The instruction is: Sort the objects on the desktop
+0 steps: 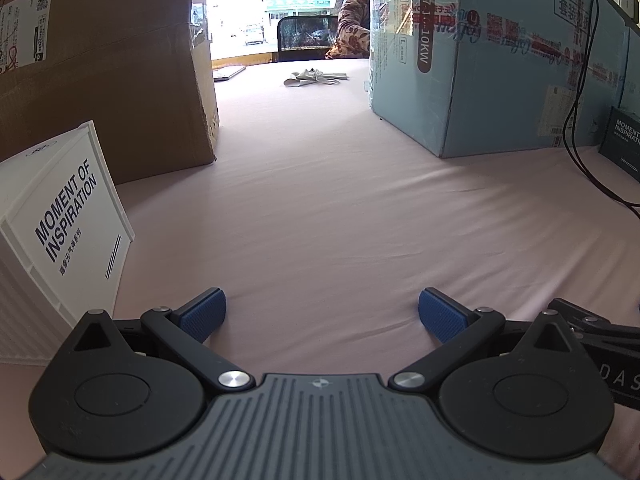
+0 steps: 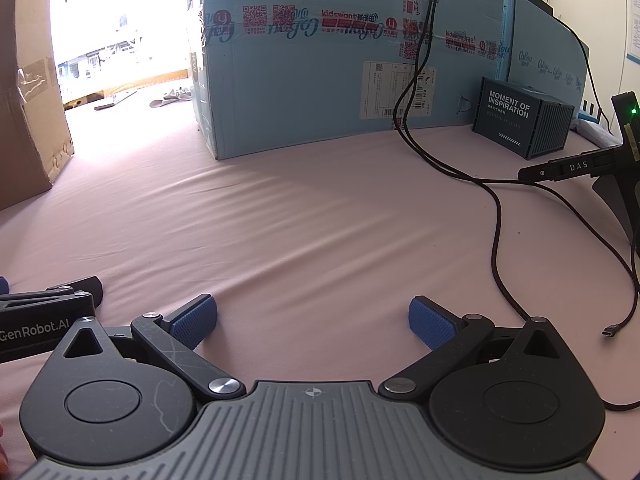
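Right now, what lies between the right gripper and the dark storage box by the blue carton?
Mostly bare pink cloth, crossed by a black cable between the right gripper and the dark storage box, shown in the right wrist view.

"MOMENT OF INSPIRATION" stands on the white box [image 1: 64,216] and the dark box [image 2: 522,118], "kidswant" on the blue carton [image 2: 320,80], "V9137" on its end.

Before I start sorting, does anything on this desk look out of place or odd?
Yes: a black cable trails loose across the pink cloth, its plug connected to nothing. The white storage box sits tilted. Both the left gripper and right gripper are open and empty.
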### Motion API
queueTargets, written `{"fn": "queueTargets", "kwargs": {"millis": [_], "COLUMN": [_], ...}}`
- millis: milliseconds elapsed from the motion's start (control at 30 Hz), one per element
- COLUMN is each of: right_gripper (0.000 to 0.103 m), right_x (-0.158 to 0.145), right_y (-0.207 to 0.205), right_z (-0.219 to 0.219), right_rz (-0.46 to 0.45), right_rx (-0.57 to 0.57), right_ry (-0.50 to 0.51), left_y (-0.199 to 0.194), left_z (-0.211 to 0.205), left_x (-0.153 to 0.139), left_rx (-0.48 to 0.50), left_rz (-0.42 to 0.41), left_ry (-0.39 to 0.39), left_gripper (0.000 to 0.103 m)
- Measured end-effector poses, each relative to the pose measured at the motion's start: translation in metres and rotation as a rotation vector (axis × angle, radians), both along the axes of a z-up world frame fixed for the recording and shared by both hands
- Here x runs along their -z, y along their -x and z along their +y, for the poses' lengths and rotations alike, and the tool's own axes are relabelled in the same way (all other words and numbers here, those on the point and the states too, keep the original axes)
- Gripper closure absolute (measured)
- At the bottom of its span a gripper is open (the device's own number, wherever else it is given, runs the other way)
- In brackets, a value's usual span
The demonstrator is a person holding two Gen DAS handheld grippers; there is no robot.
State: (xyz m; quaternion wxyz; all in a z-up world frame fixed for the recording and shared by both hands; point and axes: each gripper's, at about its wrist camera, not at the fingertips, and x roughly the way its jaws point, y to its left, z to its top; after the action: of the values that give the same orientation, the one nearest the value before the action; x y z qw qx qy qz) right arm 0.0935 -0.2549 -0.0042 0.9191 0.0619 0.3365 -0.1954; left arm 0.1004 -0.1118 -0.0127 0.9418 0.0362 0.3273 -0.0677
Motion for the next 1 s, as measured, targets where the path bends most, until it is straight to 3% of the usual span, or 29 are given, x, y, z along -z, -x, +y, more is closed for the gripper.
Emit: {"fn": "queueTargets", "kwargs": {"millis": [1000], "right_gripper": [0.000], "right_x": [-0.0011], "right_y": [0.0008], "right_z": [-0.0014], "right_rz": [-0.001], "right_rx": [0.000], "right_ry": [-0.005], "left_y": [-0.0002], "left_z": [0.0023], "left_x": [0.0004], "left_rx": [0.003], "left_rz": [-0.002], "left_ry": [0.011], "left_gripper": [0.000]}}
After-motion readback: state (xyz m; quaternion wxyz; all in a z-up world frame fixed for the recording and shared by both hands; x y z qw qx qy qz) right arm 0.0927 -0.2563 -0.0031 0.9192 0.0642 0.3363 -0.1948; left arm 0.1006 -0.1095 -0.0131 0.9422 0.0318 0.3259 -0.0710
